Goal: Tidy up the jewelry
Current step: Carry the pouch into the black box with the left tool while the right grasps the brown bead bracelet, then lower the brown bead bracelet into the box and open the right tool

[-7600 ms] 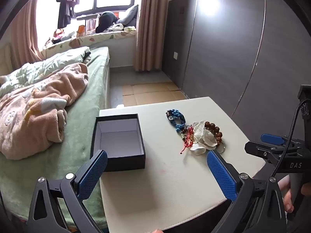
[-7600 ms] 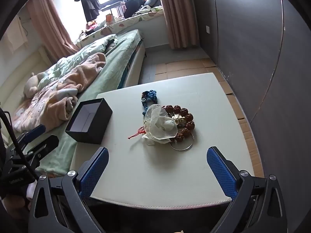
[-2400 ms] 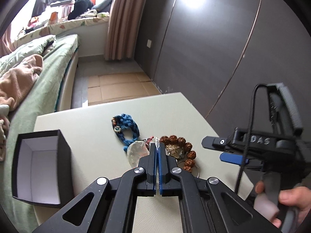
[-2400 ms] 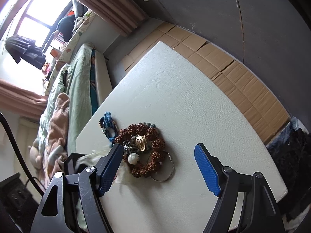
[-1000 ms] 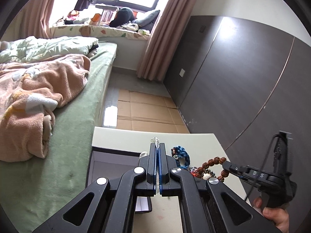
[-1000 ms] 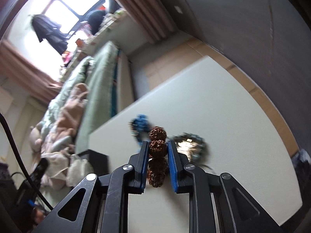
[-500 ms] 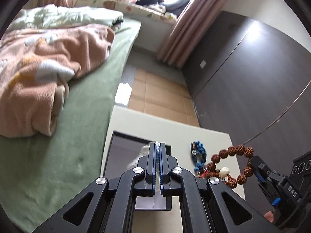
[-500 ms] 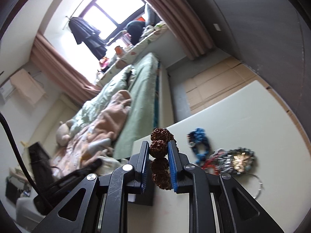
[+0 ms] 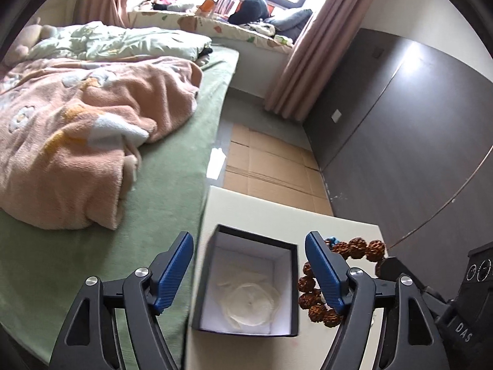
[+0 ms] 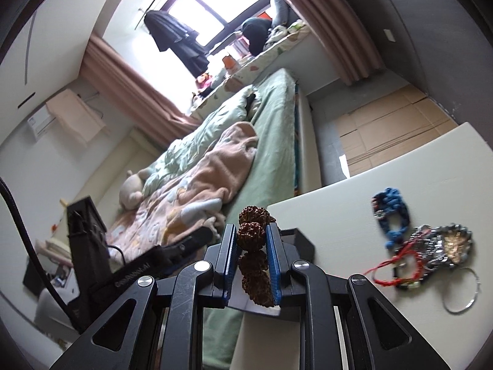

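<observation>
Between opening left gripper (image 9: 249, 273) jaws: black box (image 9: 246, 283) holding white pouch (image 9: 251, 303); right gripper (image 10: 252, 265) jaws clamp brown bead bracelet (image 10: 252, 236).

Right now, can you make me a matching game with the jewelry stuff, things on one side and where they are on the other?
Things:
1. white pouch
2. brown bead bracelet
3. blue bracelet
4. black box

Places:
A. lying on the white table
B. between the left claw's opening fingers
C. inside the box
D. pinched in the right claw

Pairs: 1-C, 2-D, 3-A, 4-B
</observation>
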Motion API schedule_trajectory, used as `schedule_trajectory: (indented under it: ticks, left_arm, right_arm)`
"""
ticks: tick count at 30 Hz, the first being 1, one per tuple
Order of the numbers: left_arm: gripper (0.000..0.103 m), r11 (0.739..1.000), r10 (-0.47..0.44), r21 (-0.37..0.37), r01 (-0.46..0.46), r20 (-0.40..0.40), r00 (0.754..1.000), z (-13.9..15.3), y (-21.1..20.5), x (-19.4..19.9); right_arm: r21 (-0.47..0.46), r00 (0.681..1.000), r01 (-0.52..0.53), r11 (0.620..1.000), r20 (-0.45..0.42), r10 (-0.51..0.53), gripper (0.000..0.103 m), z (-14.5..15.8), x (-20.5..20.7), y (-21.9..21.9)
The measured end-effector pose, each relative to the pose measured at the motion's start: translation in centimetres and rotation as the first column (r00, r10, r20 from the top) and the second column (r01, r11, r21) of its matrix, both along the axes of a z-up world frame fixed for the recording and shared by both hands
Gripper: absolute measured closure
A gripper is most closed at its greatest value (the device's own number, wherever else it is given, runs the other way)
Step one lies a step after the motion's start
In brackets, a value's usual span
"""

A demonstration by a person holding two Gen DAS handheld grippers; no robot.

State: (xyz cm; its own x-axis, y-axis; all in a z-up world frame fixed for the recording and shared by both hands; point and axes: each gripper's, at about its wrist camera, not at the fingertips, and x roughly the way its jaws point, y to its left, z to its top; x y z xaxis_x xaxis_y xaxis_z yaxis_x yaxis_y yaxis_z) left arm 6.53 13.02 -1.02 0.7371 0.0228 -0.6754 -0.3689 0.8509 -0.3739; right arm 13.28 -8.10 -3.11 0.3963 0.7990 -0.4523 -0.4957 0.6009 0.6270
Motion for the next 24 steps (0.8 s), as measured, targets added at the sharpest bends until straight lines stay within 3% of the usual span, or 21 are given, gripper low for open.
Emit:
schedule_trajectory:
  ticks: [5, 7, 9, 10, 11, 13, 24]
  left_arm:
    - [0.027, 0.997, 0.075, -0.016, -0.076, -0.054, 0.996, -0.8, 2.0, -0.4]
    - [0.027, 0.993, 0.109, -0.027, -0.111, -0.049, 0.993, -1.0, 2.8, -0.8]
    - [0.02, 0.992, 0.123, -0.037, -0.124, -0.05, 0.991, -1.1, 3.1, -0.9]
    - [0.01, 0.991, 0.123, -0.037, -0.125, -0.049, 0.991, -1.1, 3.1, -0.9]
    - [0.005, 0.992, 0.122, -0.036, -0.124, -0.046, 0.991, -1.1, 3.1, -0.9]
    - [0.004, 0.992, 0.121, -0.028, -0.122, -0.031, 0.992, -0.9, 2.7, -1.0]
    - [0.0, 0.999, -0.001, 0.038, 0.0, 0.033, 0.999, 0.3, -1.8, -0.3]
  right_arm:
    - [-0.037, 1.0, -0.027, 0.999, -0.013, 0.026, 0.082, -1.0, 0.0, 2.6]
    - [-0.053, 0.997, -0.057, 0.997, -0.056, 0.054, 0.081, -2.0, 0.3, 3.9]
    - [-0.028, 0.987, -0.112, 0.993, -0.118, 0.108, 0.074, -2.9, 0.6, 4.6]
    - [-0.018, 0.983, -0.124, 0.992, -0.137, 0.12, 0.065, -3.1, 0.6, 4.6]
    - [-0.014, 0.985, -0.114, 0.993, -0.135, 0.111, 0.055, -3.1, 0.6, 4.4]
    - [-0.018, 0.991, -0.081, 0.997, -0.111, 0.079, 0.046, -2.7, 0.5, 3.6]
    - [-0.057, 0.986, 0.158, 0.986, -0.036, -0.161, 0.046, -0.6, 1.0, -3.8]
